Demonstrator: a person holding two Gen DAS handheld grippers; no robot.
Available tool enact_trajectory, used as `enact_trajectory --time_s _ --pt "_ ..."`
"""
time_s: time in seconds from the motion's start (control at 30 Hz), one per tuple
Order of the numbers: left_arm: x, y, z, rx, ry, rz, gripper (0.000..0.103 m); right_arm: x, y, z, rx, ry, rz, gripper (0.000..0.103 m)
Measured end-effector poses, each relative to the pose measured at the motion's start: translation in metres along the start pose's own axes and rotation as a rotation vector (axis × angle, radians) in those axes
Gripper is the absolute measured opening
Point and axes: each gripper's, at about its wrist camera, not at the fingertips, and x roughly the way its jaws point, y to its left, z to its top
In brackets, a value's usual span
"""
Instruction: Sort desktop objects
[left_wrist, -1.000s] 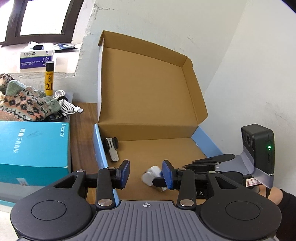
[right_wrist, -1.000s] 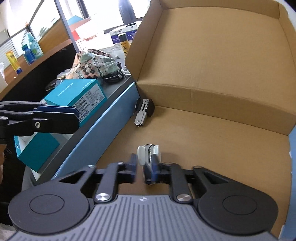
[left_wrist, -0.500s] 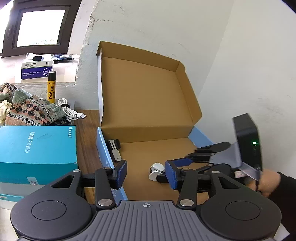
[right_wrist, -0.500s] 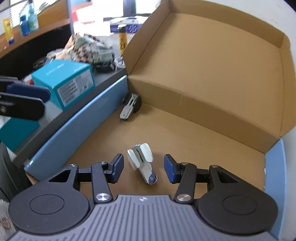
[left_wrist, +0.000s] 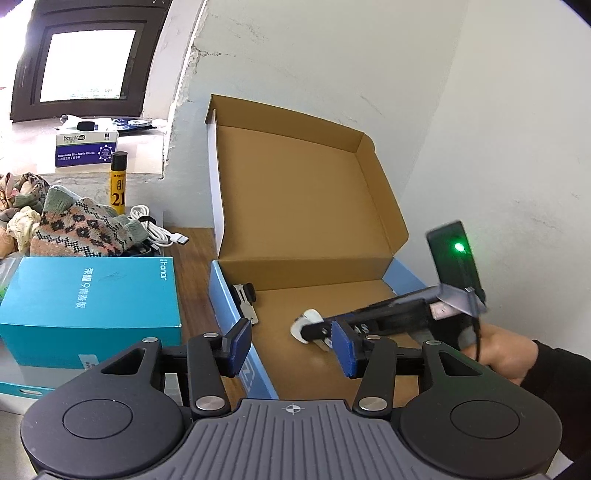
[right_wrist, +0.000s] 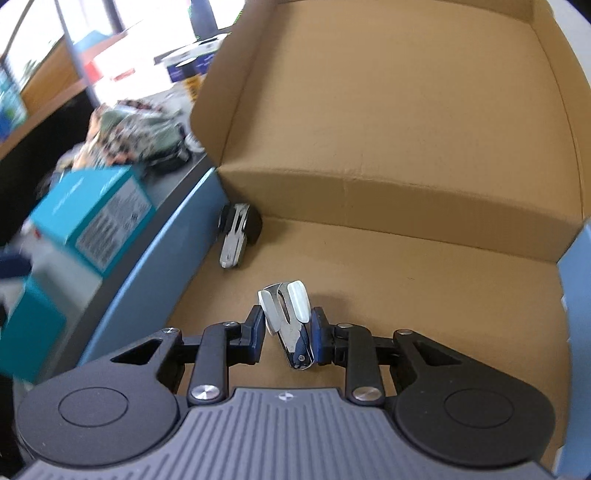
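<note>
An open cardboard box (left_wrist: 303, 206) with blue outer walls stands by the white wall; it also fills the right wrist view (right_wrist: 406, 147). On its floor lie a white-handled staple remover (right_wrist: 286, 317) and a black-handled one (right_wrist: 236, 236), the latter by the left wall (left_wrist: 245, 299). My right gripper (right_wrist: 287, 338) has its blue pads on either side of the white-handled remover, a small gap showing on the left. In the left wrist view the white remover (left_wrist: 308, 325) lies at the right gripper's tip. My left gripper (left_wrist: 291, 345) is open and empty, above the box's front left corner.
Left of the box on the desk are a teal phone box (left_wrist: 88, 306), a patterned knit sock pile (left_wrist: 77, 229), a white coiled cable (left_wrist: 155, 229), a yellow tube (left_wrist: 118, 181) and a glove box (left_wrist: 86, 149). The white wall stands close on the right.
My right gripper has come back around the white-handled staple remover and narrowed onto it after opening half a second ago. My left gripper has pulled back and up, staying open.
</note>
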Motion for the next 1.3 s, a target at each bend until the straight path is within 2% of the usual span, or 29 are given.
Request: enact_trajectory --time_s 0.27,0.47,0.73,0.8,0.87,0.97,1.07,1.13,1.2,1.23,1.3 --pt "-0.005 0.009 0.001 -0.008 -0.016 0.004 0.052 0.026 0.009 0.023 0.088 -0.038 -0.074 0.03" --pt "-0.008 0.016 0.002 -0.012 -0.026 0.018 0.053 0.04 0.015 0.035 0.113 -0.059 -0.087 0.03" --pt "-0.012 0.021 0.003 -0.01 -0.035 0.047 0.053 0.049 0.019 0.042 0.141 -0.072 -0.064 0.032" --pt "-0.013 0.021 0.002 -0.012 -0.036 0.053 0.053 0.048 0.018 0.042 0.146 -0.074 -0.053 0.037" --pt "-0.014 0.021 0.002 -0.014 -0.038 0.057 0.053 0.042 0.017 0.04 0.133 -0.083 -0.048 0.047" --pt "-0.014 0.021 0.002 -0.014 -0.04 0.06 0.053 0.032 0.015 0.037 0.103 -0.088 -0.034 0.052" --pt "-0.014 0.019 0.002 -0.012 -0.038 0.062 0.053 0.022 0.013 0.033 0.073 -0.09 -0.019 0.053" --pt "-0.014 0.018 0.001 -0.011 -0.035 0.062 0.053 0.018 0.013 0.029 0.037 -0.081 -0.015 0.055" --pt "-0.014 0.017 0.001 -0.01 -0.032 0.06 0.053 0.017 0.015 0.024 -0.01 -0.069 -0.019 0.063" --pt "-0.013 0.016 0.001 -0.01 -0.03 0.06 0.053 0.017 0.017 0.022 -0.037 -0.066 -0.023 0.07" --pt "-0.012 0.015 0.0 -0.007 -0.026 0.059 0.053 0.017 0.023 0.018 -0.098 -0.062 -0.034 0.073"
